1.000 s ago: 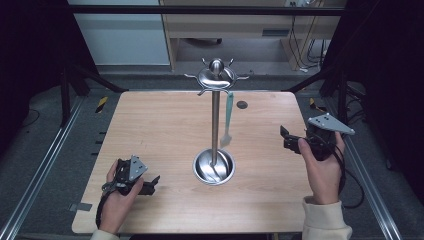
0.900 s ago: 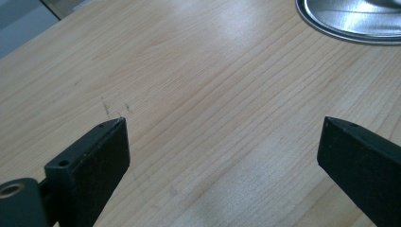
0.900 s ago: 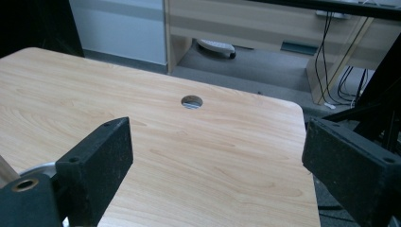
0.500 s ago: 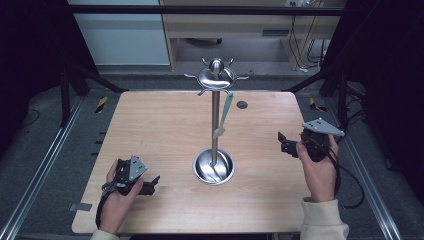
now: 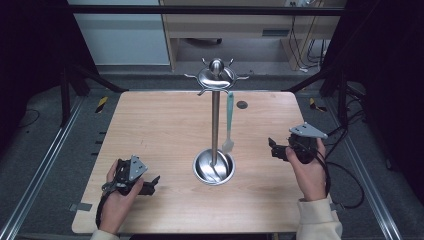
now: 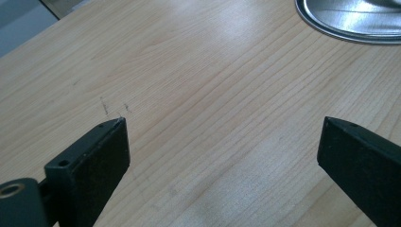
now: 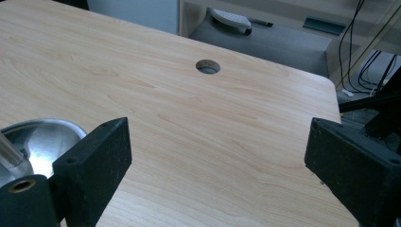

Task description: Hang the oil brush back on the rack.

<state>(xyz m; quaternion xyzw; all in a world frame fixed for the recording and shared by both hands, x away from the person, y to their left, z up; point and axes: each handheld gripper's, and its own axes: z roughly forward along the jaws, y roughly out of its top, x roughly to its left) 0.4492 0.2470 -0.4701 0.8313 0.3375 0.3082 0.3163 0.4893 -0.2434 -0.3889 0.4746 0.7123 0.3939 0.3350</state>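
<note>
Wooden table (image 5: 165, 125), steel stand (image 5: 215, 120), hanging teal spatula (image 5: 229, 122)

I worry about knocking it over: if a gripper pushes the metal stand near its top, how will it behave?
The stand would probably tip rather than slide: its pole is tall and thin over a small round base. The turquoise utensil hanging from a top hook would likely swing. The polished metal looks slippery to grip.

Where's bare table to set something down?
Bare wood runs from the stand's base to the table's left edge, and behind the right gripper toward the hole. It is tighter by the hanging spatula.
</note>
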